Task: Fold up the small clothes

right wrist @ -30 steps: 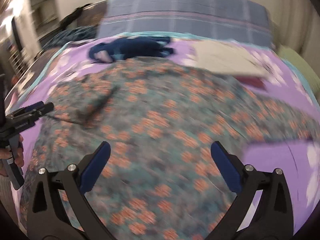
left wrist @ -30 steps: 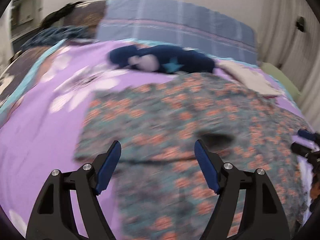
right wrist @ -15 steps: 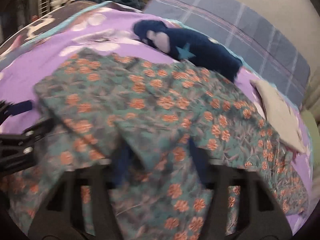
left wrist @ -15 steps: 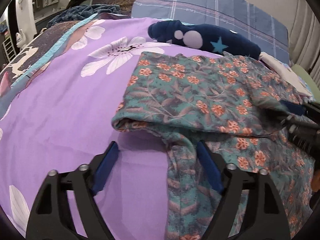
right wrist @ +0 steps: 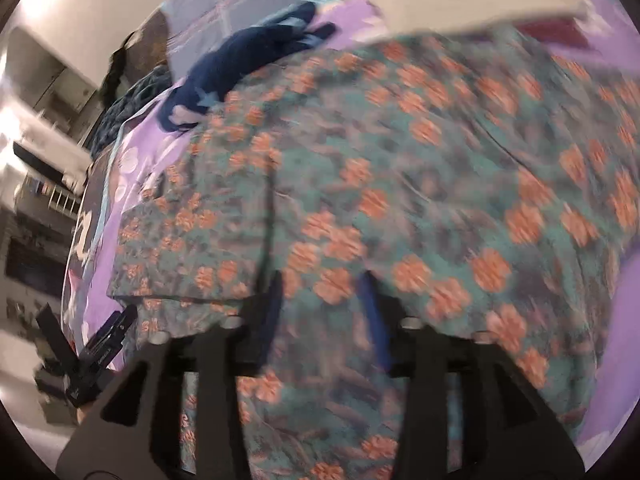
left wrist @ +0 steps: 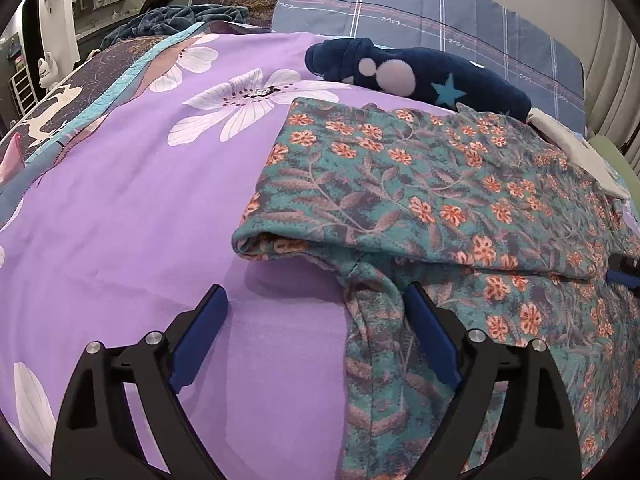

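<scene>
Teal floral garment (left wrist: pixel 420 184) spread on purple flowered bedspread (left wrist: pixel 132 208), top layer folded over, navy fleece item (left wrist: pixel 416 76) just beyond. Left gripper (left wrist: pixel 316 312) open wide, holding nothing, one blue pad (left wrist: pixel 428 340) beside a cloth edge. Right gripper (right wrist: pixel 320 300) blurred, fingers narrowed around a fold of the garment.
</scene>
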